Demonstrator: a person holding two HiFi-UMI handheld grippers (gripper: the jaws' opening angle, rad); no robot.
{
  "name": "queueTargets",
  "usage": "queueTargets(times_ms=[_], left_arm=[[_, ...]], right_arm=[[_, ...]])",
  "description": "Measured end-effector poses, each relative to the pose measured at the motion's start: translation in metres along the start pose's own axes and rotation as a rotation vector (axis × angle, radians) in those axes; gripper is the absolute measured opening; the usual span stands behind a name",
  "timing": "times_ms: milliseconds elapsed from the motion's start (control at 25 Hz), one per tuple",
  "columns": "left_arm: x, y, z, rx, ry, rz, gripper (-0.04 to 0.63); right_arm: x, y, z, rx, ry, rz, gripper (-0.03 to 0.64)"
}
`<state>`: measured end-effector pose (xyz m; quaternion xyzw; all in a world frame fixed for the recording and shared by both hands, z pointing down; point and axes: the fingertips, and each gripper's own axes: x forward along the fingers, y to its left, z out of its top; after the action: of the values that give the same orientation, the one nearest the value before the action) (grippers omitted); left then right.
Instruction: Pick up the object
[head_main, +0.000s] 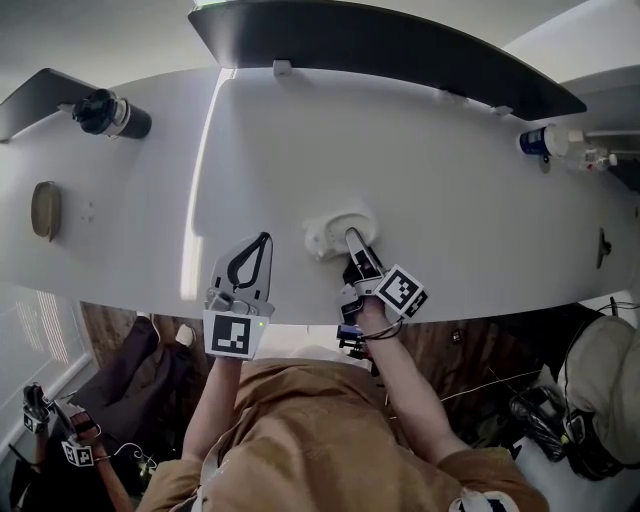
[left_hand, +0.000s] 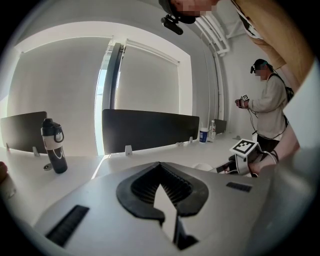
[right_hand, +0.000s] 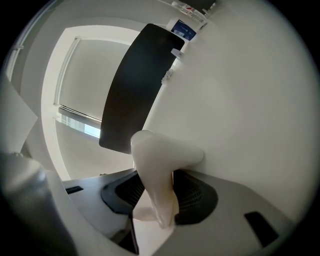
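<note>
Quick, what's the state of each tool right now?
Left tool: shut, empty.
Right tool: shut on the white object.

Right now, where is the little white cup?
In the head view the white cup sits on the desk, midway along the edge nearest the person, its rim between the right tongs; the left tongs hover just to its left.
</note>
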<state>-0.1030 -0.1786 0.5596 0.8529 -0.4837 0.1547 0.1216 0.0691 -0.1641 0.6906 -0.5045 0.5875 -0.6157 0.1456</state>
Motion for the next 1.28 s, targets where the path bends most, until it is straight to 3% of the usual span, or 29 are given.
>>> queueTargets(times_ms=[920,1120,1280], left_arm=[[-0.004,-0.008,0.011,0.032,-0.02,0.001,0.006],[-0.01,-0.008,0.017,0.052,-0.037,0.009,0.006],[-0.016,-0.007,0.024,0.058,-0.053,0.024,0.006]], right_arm=[[-0.009,0.026,0.009,0.05,-0.01,0.096,0.166],[-0.015,0.044,0.014,0.038,-0.026,0.13,0.166],[-0.022,0.065,0.018,-0.034,-0.025,0.165,0.166]])
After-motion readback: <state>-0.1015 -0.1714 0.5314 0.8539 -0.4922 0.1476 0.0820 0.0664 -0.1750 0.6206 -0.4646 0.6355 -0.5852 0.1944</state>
